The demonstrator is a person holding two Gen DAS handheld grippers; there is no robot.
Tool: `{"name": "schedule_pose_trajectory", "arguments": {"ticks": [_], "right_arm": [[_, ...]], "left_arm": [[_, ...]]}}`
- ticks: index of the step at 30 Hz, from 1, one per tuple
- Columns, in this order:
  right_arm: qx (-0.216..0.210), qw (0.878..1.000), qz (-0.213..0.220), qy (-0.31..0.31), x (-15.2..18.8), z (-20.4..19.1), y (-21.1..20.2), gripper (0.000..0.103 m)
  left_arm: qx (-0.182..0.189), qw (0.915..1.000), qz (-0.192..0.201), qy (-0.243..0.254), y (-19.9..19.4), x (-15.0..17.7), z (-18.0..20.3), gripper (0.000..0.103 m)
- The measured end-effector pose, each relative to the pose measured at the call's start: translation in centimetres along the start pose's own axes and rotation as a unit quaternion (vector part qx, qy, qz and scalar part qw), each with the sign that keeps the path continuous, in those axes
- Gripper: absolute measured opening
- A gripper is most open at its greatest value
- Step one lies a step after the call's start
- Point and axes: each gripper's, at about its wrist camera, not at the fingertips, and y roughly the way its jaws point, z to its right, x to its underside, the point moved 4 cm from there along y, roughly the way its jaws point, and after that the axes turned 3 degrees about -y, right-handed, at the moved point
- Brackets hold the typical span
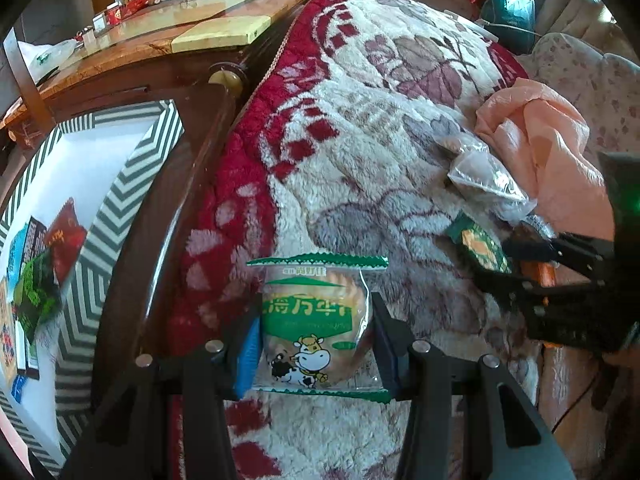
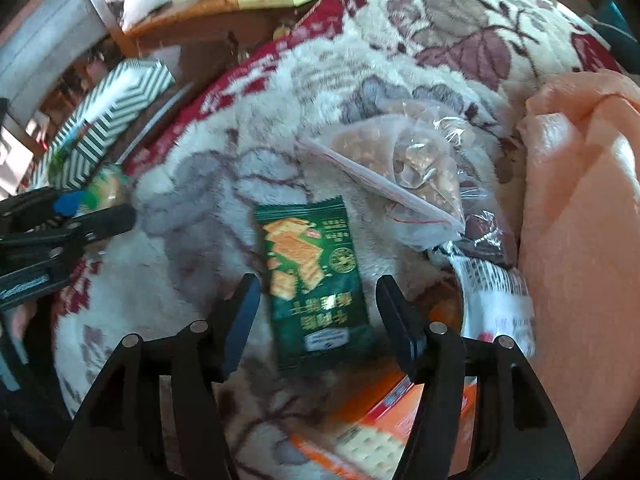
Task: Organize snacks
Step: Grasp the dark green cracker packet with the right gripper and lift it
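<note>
My left gripper (image 1: 314, 328) is shut on a clear bread packet with green print and a cartoon cow (image 1: 314, 320), held above the fleece blanket. It also shows at the left of the right wrist view (image 2: 102, 196). My right gripper (image 2: 316, 304) is open, its fingers on either side of a dark green cracker packet (image 2: 314, 280) that lies on the blanket. In the left wrist view the right gripper (image 1: 516, 264) is beside that green packet (image 1: 478, 246). The striped box (image 1: 120, 184) at the left holds several snack packets (image 1: 48, 260).
A red and white floral blanket (image 1: 360, 120) covers the surface. Clear bags of nuts (image 2: 404, 168), a white packet (image 2: 496, 284), an orange cracker box (image 2: 384, 428) and a peach plastic bag (image 2: 580, 220) lie at the right. A wooden table (image 1: 160, 36) stands behind.
</note>
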Motion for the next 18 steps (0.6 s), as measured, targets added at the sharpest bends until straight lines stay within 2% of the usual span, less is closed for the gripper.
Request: {"name": "schedule_pose_trajectory", "arguments": {"ticks": [2,4,6,10,14,18], "right_arm": [[-0.011,1.0,-0.002,0.007,-0.4,0.4,0.7,0.06],[-0.008,1.0,-0.001,0.019,-0.7,0.5,1.1,0.047],[0.002,1.0,0.005,0.023,-0.5,0.3,0.9,0.044],[0.015,0.999,0.027,0.027,0.1,-0.6,-0.5,0.044],[0.009,0.998,0.054,0.03,0.5,-2.5,-2.5,0.044],[0.004,0.998,0.062,0.019,0.6,-4.7,-3.2,0.044]], "left_arm": [[0.0,1.0,-0.004,-0.001,0.1,0.3,0.1,0.051],[0.0,1.0,-0.005,0.001,0.0,0.5,0.2,0.051],[0.001,1.0,-0.001,0.002,-0.3,0.7,0.2,0.051],[0.002,1.0,0.009,-0.003,-1.1,0.7,-0.3,0.051],[-0.004,0.9998,0.019,-0.009,-2.0,0.8,-1.0,0.051],[-0.017,0.9992,0.034,-0.013,-3.1,0.9,-1.9,0.051]]}}
